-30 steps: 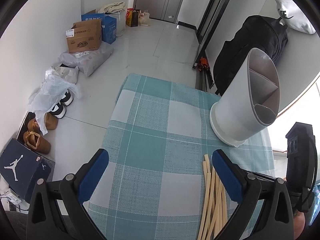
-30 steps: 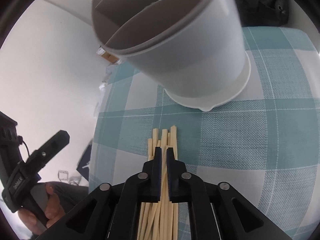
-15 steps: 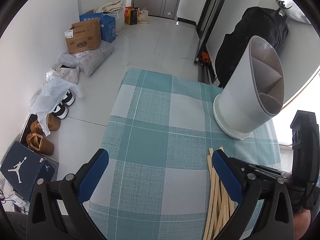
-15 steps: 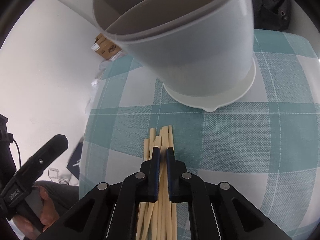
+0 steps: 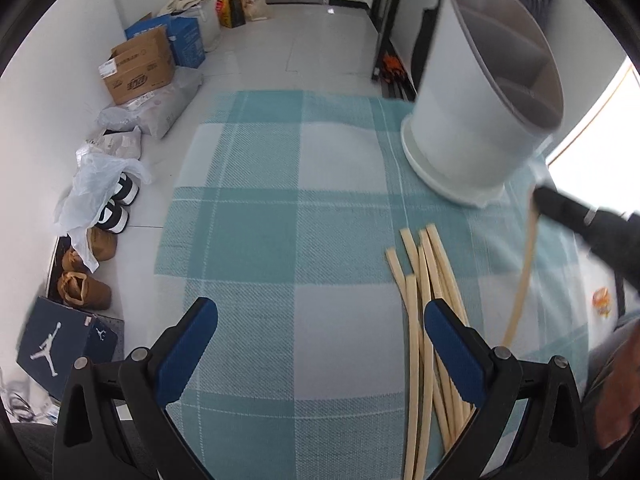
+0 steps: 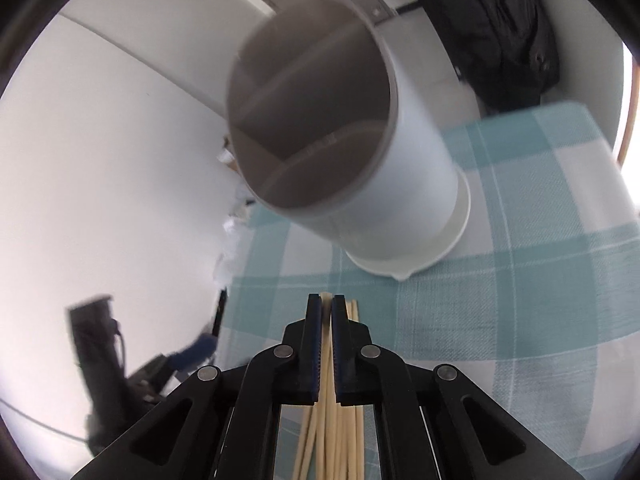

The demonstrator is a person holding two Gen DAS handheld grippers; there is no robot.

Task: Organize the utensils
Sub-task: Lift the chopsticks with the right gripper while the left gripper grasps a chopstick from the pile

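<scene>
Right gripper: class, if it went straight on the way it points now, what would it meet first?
Probably the white utensil holder. The right gripper, its jaws shut on a chopstick, points at the holder's lower wall; depth is unclear.

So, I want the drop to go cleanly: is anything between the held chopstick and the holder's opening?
Nothing visible. The right gripper holds the chopstick off the tablecloth, with open air up to the holder.

Left hand-held gripper [image 5: 320, 324] gapes wide; right hand-held gripper [image 6: 327, 307] is pinched nearly closed.
</scene>
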